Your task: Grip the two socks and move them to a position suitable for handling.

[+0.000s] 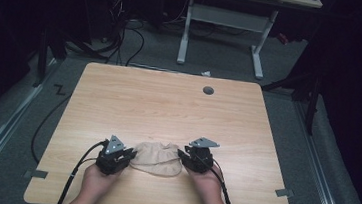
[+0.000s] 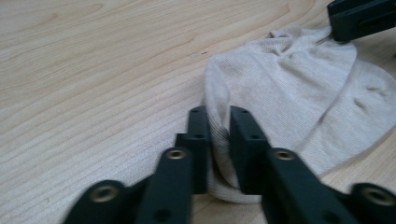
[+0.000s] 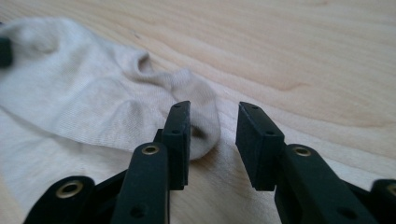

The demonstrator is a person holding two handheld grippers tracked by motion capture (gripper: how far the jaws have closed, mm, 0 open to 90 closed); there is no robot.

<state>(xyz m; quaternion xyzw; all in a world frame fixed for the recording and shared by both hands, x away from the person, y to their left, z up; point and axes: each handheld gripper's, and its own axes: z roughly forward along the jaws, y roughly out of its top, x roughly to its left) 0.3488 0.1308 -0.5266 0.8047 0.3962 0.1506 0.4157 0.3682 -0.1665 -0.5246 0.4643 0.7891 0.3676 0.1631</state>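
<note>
Your left gripper (image 2: 218,140) already pinches the near-left edge of the beige sock (image 1: 157,157), a fold of its knit pressed between the pads. Your right gripper (image 3: 212,140) is only half there: its jaws stand spread at the sock's right end, a rounded tip of cloth just inside them and the pads not yet pressing. So one hold is made; the second hold, and whatever lifting or spreading follows, looks still ahead. The sock lies crumpled near the front edge of the wooden bench (image 1: 168,106), between your two hands (thin ribbed knit, bunched into soft folds, one edge curled up).
</note>
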